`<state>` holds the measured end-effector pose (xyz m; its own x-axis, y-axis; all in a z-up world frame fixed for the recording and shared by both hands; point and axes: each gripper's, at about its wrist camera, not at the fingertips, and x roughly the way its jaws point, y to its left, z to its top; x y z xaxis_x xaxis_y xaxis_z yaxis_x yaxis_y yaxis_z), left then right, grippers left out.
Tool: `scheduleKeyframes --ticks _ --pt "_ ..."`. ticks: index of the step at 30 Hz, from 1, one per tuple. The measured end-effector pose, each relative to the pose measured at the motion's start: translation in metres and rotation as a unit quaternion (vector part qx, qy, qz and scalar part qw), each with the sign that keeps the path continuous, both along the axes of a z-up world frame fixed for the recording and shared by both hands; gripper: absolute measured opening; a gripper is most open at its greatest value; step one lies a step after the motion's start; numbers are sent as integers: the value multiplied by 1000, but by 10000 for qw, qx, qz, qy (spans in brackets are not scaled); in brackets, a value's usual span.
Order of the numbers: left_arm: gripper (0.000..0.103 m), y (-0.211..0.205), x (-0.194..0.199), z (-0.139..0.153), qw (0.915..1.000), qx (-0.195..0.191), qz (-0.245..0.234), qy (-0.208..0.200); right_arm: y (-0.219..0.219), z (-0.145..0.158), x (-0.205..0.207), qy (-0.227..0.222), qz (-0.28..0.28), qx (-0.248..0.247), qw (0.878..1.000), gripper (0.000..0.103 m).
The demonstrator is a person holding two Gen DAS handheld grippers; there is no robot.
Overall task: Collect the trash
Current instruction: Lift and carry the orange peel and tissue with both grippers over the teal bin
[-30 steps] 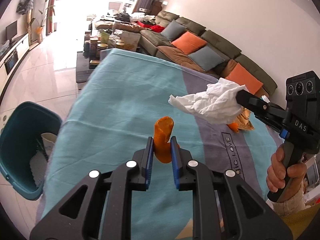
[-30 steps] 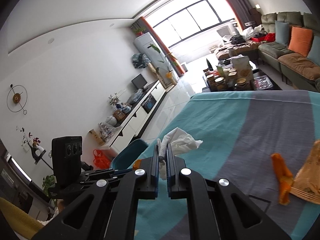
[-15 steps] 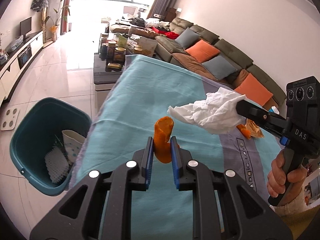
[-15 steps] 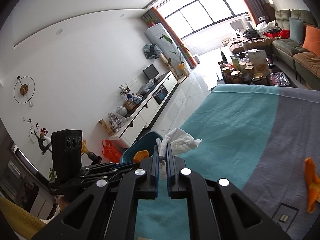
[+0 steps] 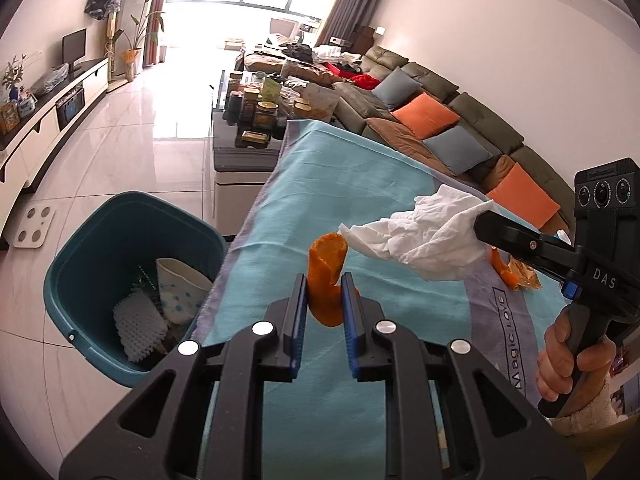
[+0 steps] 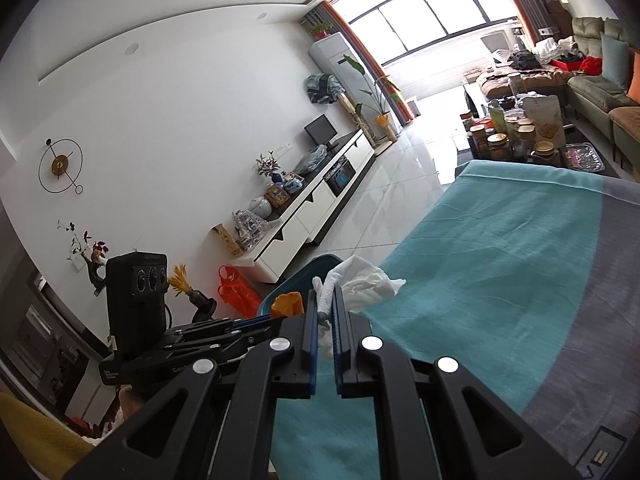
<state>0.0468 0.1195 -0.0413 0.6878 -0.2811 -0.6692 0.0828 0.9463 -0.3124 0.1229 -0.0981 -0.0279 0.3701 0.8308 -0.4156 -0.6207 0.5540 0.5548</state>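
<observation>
Up above the teal-and-grey cloth [image 5: 340, 184] on the table, both grippers carry trash. The left gripper [image 5: 324, 300] pinches a curled strip of orange peel [image 5: 326, 272] between its blue pads, the peel standing upright and curling over at its top. Just to its right, the right gripper [image 6: 326, 312] has its jaws pressed nearly together on a crumpled white tissue [image 5: 424, 240] — the paper bunches out past the fingertips and hangs free in the air, its near edge just beside the top of the peel. A hand [image 5: 568, 360] in a fuzzy cream cuff grips the right gripper's handle.

Below and to the left of the table edge stands a teal bin [image 5: 80, 264] on the tiled floor, already holding a white foam net [image 5: 138, 326] and a patterned paper cup [image 5: 178, 290]. From the right wrist view, the bin's rim shows just behind the tissue and peel.

Farther right on the cloth, another orange peel piece [image 5: 502, 274] lies touching a crinkled golden wrapper [image 5: 526, 276] — both well apart from the grippers.
</observation>
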Motion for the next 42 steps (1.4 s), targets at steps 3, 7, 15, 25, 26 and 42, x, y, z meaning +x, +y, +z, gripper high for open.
scheduleKeyframes --ticks 3,7,15,25,26,42 --pt "17 6 -1 -1 10000 8 71 -6 6 0 0 12 86 14 10000 5" --pt "17 16 -3 0 9998 29 207 -24 16 -1 4 15 208 9 9998 5" --pt "17 42 -5 -3 9985 80 536 15 44 -2 7 25 481 -25 9988 5" --pt "17 64 -9 -10 9964 92 841 101 77 -5 14 59 785 -114 9968 5" --pt "17 65 -10 -10 9961 96 865 105 81 -5 14 56 818 -124 9966 5" --pt "17 87 -8 -18 9931 117 1144 208 119 -13 17 166 1032 -269 9942 5"
